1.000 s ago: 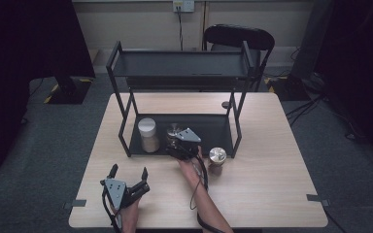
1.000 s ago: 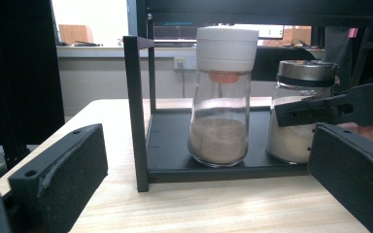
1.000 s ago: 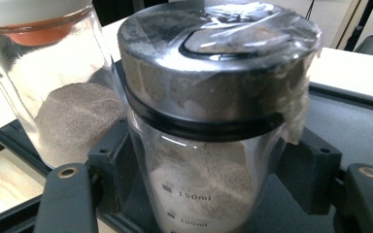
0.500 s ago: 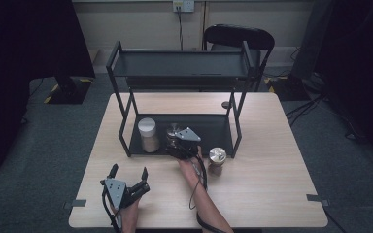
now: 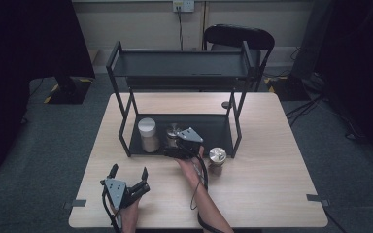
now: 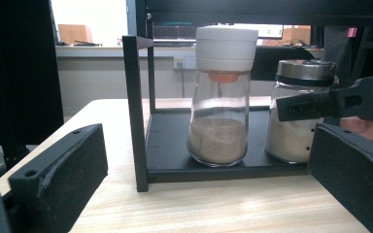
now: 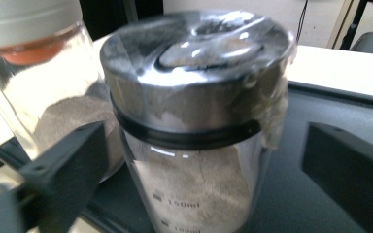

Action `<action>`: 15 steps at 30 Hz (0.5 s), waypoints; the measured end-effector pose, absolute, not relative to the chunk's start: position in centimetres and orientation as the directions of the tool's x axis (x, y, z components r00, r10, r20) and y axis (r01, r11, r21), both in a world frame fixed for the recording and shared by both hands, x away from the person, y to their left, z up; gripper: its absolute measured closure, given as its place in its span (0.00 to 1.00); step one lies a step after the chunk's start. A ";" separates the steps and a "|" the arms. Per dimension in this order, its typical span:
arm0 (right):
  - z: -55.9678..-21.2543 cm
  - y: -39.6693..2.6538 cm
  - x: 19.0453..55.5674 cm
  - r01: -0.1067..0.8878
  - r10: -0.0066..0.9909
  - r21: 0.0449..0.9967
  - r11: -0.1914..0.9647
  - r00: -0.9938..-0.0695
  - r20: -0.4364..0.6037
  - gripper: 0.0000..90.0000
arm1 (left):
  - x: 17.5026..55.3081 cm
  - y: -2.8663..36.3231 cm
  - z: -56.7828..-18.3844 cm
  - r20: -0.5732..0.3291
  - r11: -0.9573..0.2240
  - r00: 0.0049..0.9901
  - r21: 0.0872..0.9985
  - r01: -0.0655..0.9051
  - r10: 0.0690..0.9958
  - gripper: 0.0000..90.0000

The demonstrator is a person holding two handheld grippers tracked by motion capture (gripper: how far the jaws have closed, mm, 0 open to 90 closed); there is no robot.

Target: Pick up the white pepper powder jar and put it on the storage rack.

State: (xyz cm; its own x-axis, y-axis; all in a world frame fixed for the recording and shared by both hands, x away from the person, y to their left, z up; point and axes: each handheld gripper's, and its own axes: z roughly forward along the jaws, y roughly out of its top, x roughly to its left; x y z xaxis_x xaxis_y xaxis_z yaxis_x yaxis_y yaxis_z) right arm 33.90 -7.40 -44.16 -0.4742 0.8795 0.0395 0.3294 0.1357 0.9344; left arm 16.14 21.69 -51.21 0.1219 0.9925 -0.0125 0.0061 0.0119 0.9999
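On the table (image 5: 272, 160) a black rack (image 5: 179, 73) was seen. On its lower shelf the steel-lidded jar (image 7: 194, 131) stood between the right hand-held gripper's (image 5: 175, 145) jaws, just opened, pads apart from it. The left hand-held gripper (image 5: 128, 174) was held open near the table's front-left.

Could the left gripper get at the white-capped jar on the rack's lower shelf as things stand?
Probably yes. The left gripper is open and faces the white-capped jar across bare table. The rack post stands left of the jar, and the right gripper is at the neighbouring steel-lidded jar.
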 end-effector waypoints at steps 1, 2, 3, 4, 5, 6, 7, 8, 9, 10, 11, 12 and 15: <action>-44.1 -7.2 33.8 0.327 0.883 0.934 0.144 -0.468 0.028 0.00 | 16.1 21.7 -51.2 -0.014 0.014 0.122 1.000 0.006 0.992 0.00; -44.1 -7.3 33.7 0.323 0.882 0.936 0.143 -0.470 0.027 0.00 | 16.1 21.7 -51.2 -0.015 0.014 0.121 1.000 0.005 0.992 0.00; -44.0 -7.3 33.7 0.320 0.882 0.937 0.142 -0.470 0.027 0.00 | 16.1 21.7 -51.2 -0.014 0.014 0.122 1.000 0.005 0.992 0.00; -44.0 -7.3 33.6 0.319 0.883 0.937 0.142 -0.469 0.025 0.00 | 16.1 21.7 -51.2 -0.014 0.013 0.122 1.000 0.005 0.992 0.00; -44.0 -7.3 33.6 0.317 0.883 0.938 0.142 -0.468 0.025 0.00 | 16.1 21.7 -51.2 -0.014 0.013 0.122 1.000 0.005 0.992 0.00; -43.9 -7.3 33.5 0.318 0.884 0.937 0.143 -0.467 0.024 0.00 | 16.1 21.7 -51.3 -0.014 0.014 0.122 1.000 0.004 0.992 0.00; -43.9 -7.3 33.5 0.321 0.884 0.936 0.141 -0.466 0.027 0.00 | 16.1 21.7 -51.3 -0.014 0.013 0.122 1.000 0.003 0.992 0.00; -43.9 -7.4 33.4 0.320 0.884 0.938 0.135 -0.466 0.032 0.00 | 16.1 21.7 -51.3 -0.013 0.013 0.122 1.000 0.003 0.992 0.00; -43.9 -7.5 33.3 0.317 0.885 0.939 0.132 -0.465 0.032 0.00 | 16.1 21.7 -51.2 -0.015 0.015 0.122 1.000 0.004 0.992 0.00; -43.9 -7.5 33.3 0.316 0.885 0.939 0.133 -0.465 0.031 0.00 | 16.1 21.7 -51.2 -0.016 0.016 0.122 1.000 0.005 0.992 0.00; -43.8 -7.5 33.2 0.314 0.885 0.940 0.136 -0.464 0.027 0.00 | 16.1 21.7 -51.2 -0.015 0.015 0.122 1.000 0.004 0.992 0.00; -43.9 -7.5 33.1 0.311 0.885 0.941 0.132 -0.464 0.029 0.00 | 16.1 21.7 -51.2 -0.015 0.014 0.122 1.000 0.004 0.992 0.00; -43.7 -7.6 32.8 0.304 0.885 0.943 0.131 -0.465 0.027 0.00 | 16.1 21.7 -51.3 -0.014 0.013 0.122 1.000 0.003 0.992 0.00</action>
